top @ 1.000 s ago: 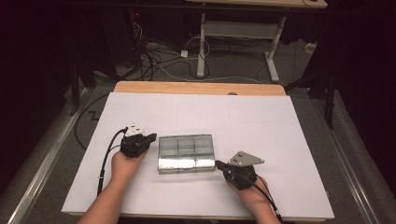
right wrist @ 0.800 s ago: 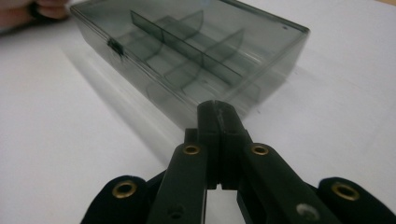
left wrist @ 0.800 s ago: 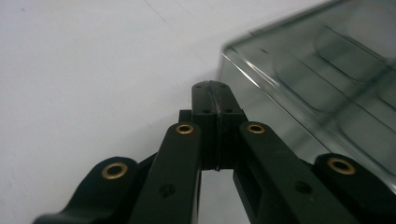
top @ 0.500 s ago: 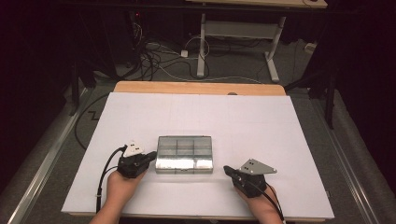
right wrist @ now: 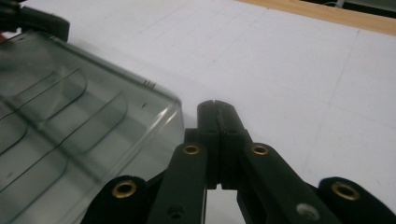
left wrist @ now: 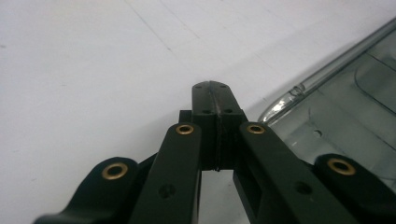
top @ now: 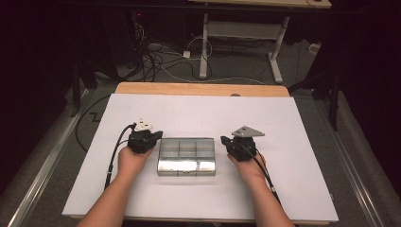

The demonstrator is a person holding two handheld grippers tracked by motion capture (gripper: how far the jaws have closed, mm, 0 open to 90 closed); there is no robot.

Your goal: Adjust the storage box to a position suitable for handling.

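High view: clear compartment box (top: 186, 156) lies lengthwise between left gripper (top: 158, 136) and right gripper (top: 223, 140); both jaws clenched, empty, flanking its short ends.

A lab: dark curtained room, tangled floor cables (top: 161, 59), white-covered worktable (top: 198, 109).

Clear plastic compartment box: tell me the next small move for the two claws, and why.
Probably bring both claws inward against the short ends of the clear plastic compartment box. The left claw and right claw flank it, jaws shut with nothing between them, apparently close to its ends without gripping. The box lies flat with its lid closed on the white table cover, so pressing from both sides looks like the way to steady it.
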